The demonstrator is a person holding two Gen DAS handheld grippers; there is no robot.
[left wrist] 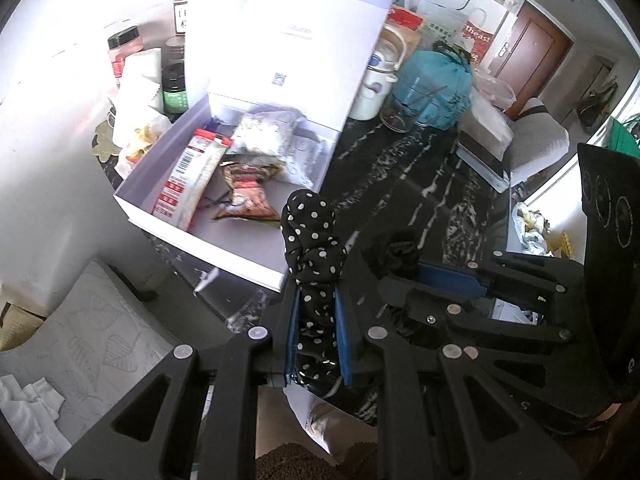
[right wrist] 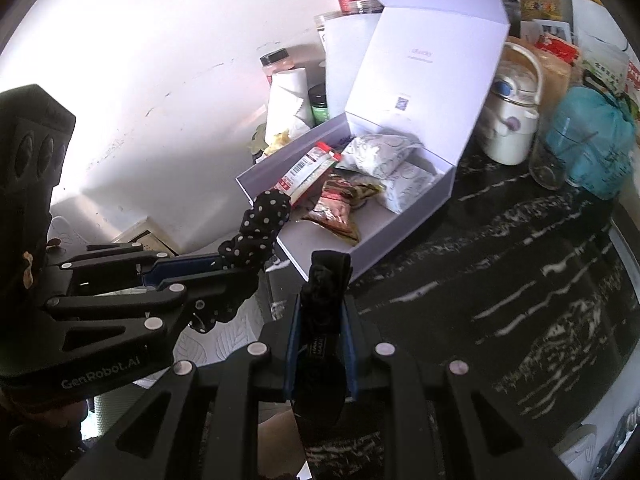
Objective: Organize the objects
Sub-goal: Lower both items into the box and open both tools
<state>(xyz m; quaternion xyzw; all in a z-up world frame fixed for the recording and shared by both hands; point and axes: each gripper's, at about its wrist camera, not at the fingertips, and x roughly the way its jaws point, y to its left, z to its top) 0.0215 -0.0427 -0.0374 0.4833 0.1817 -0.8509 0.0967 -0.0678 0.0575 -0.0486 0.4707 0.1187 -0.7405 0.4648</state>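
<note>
Two claws hovered side by side over a dark, white-veined bench point(right wrist: 500, 280), each clenched on a piece of cloth. The left claw point(left wrist: 316, 312) gripped a black scrunchie point(left wrist: 312, 240) with white dots, its bunched end poking up past the blue pads point(left wrist: 345, 340) and sitting, in that claw's own view, over the near corner of an open white box point(left wrist: 240, 252). The right claw point(right wrist: 322, 316) pinched a plain black fabric item point(right wrist: 326, 276) — too dark and crumpled to name — whose tip rose just short of the box's near wall. In the right wrist view the left claw reached in from the left, the dotted scrunchie in front of the box's left corner. The box stood on the bench with its lid point(right wrist: 424, 56) propped upright behind it. Inside lay a red-and-white packet point(right wrist: 308, 172) leaning on the left wall, a brown snack bag point(right wrist: 336, 212) on the floor of the box, and pale patterned pouches point(right wrist: 384, 152) toward the back. Behind and beside the box, against the wall, stood jars point(left wrist: 125, 46), a green-labelled bottle point(left wrist: 174, 92) and a paper roll point(right wrist: 286, 100). To the right of the box sat a white jug point(right wrist: 510, 120), a clear glass point(right wrist: 550, 160) and a teal bag point(right wrist: 596, 144) — all well apart from both claws.
</note>
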